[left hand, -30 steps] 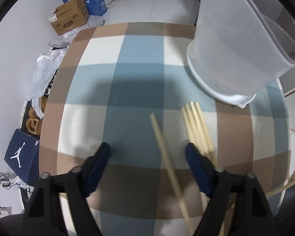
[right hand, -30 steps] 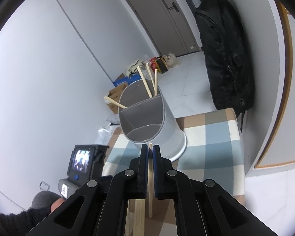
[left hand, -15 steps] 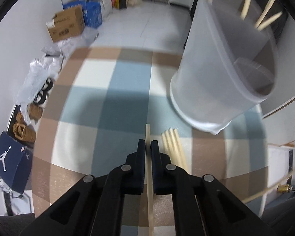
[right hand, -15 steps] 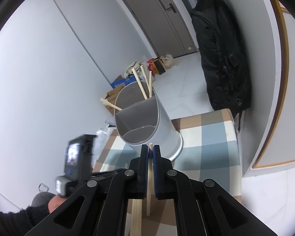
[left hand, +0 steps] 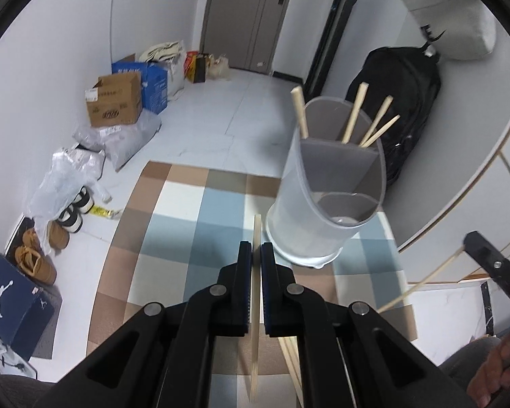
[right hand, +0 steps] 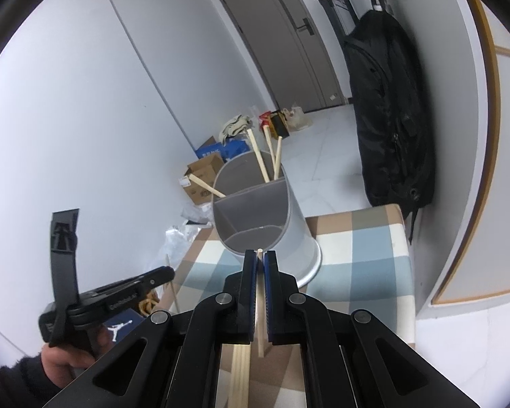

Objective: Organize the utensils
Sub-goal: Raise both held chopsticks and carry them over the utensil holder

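My left gripper [left hand: 256, 248] is shut on a single wooden chopstick [left hand: 255, 292], held in the air above the plaid tablecloth [left hand: 187, 224]. The grey divided holder [left hand: 323, 204] stands just ahead and to the right, with several chopsticks [left hand: 353, 115] in its far compartment. My right gripper [right hand: 260, 258] is shut on another chopstick [right hand: 261, 306], close in front of the holder [right hand: 289, 224]. A few loose chopsticks [right hand: 239, 367] lie on the cloth under it. Each view shows the other gripper from the side: the left gripper [right hand: 166, 272] and the right gripper [left hand: 472, 241].
Cardboard boxes [left hand: 114, 102], plastic bags and shoes [left hand: 68, 214] clutter the floor left of the table. A black backpack [right hand: 387, 112] hangs on the wall behind the holder. The table's right edge runs along a curved white wall.
My left gripper closed on one chopstick lying on the cloth and lifted it, tilting up towards the holder. The right gripper kept its chopstick and barely moved.
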A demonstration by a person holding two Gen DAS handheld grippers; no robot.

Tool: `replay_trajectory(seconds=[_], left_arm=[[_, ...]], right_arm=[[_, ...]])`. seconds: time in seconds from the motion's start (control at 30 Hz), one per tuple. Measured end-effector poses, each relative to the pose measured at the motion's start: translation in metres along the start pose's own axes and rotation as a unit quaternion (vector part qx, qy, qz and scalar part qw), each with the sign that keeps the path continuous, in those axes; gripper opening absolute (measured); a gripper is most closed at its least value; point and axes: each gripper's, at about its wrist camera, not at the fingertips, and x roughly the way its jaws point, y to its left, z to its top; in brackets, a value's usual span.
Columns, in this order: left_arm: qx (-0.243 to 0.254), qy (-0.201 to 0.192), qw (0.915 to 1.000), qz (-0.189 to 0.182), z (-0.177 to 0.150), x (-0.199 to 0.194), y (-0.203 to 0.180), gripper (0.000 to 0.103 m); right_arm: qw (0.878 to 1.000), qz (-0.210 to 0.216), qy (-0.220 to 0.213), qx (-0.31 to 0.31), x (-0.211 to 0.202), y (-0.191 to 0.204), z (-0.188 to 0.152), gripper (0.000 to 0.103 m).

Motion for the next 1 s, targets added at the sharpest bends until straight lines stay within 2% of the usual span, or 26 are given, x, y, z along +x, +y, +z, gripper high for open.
replay_trajectory(seconds=[0.27, 0.4, 0.63, 1.0], left_arm=[[0.030, -0.029, 0.9990, -0.018, 0.011, -0.024, -0.010, 0.001], [0.018, -0.048, 0.9982, -0.031, 0.022, -0.040, -0.009, 0.001], [0.017, -0.088, 0.9948, -0.049, 0.049, -0.070, -0.017, 0.001], [0.046, -0.119, 0.9892, -0.072, 0.105, -0.092, -0.041, 0.001]], right_arm=[[1.000, -0.003, -0.008, -0.014, -0.011, 0.017, 0.005, 0.004], [1.000, -0.003, -0.016, -0.019, -0.016, 0.024, 0.015, 0.004], [0.998, 0.004, -0.043, -0.039, -0.030, 0.042, 0.048, 0.004], [0.996, 0.012, -0.069, -0.054, -0.023, 0.055, 0.118, 0.004]])
